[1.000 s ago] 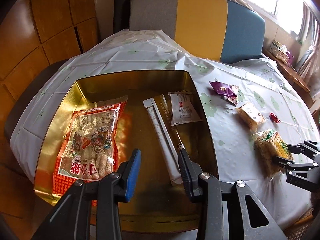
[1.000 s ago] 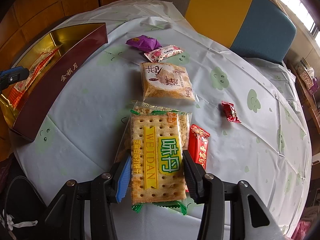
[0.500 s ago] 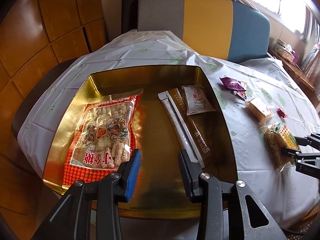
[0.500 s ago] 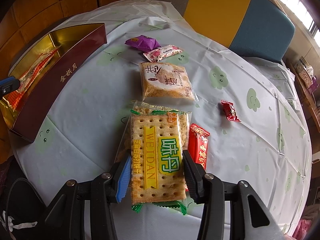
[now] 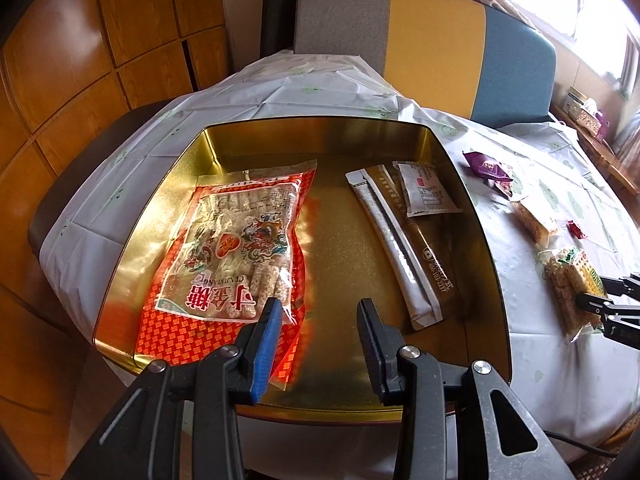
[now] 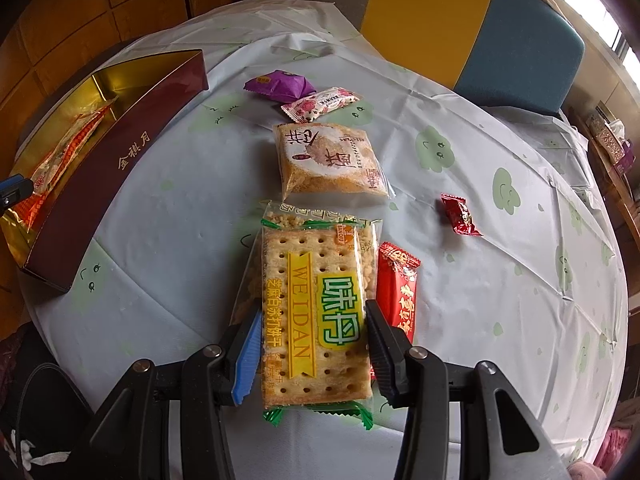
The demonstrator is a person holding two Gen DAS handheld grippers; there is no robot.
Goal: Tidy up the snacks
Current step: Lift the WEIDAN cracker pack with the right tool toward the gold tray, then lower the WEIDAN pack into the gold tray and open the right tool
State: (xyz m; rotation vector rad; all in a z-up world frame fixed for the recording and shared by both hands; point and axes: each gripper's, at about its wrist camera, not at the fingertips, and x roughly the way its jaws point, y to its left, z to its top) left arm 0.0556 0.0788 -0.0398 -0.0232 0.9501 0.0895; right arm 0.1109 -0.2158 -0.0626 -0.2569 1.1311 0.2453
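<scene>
A gold tin (image 5: 494, 248) with maroon outer walls (image 6: 120, 168) holds a red candy bag (image 5: 236, 248), two long sachets (image 5: 400, 248) and a small white packet (image 5: 426, 194). My left gripper (image 5: 319, 306) hovers open over the tin's near part with nothing between its fingers. A yellow-and-green cracker pack (image 6: 316, 280) lies on top of a clear crumbly snack pack. My right gripper (image 6: 313, 310) is shut on the cracker pack, with a pad against each long side. In the left wrist view the same cracker pack (image 5: 572, 280) and right gripper (image 5: 592, 291) show at the right edge.
On the pale tablecloth (image 6: 500, 300) lie a purple packet (image 6: 280, 85), a pink-white packet (image 6: 322, 103), a floss cake pack (image 6: 328, 160), a small red candy (image 6: 460, 216) and a red packet (image 6: 398, 292) beside the crackers. A grey-yellow-blue chair back (image 5: 432, 36) stands behind the table.
My left gripper has drawn back and to the left, so the tin sits more centred in its view. The right gripper and the cracker pack have not moved.
</scene>
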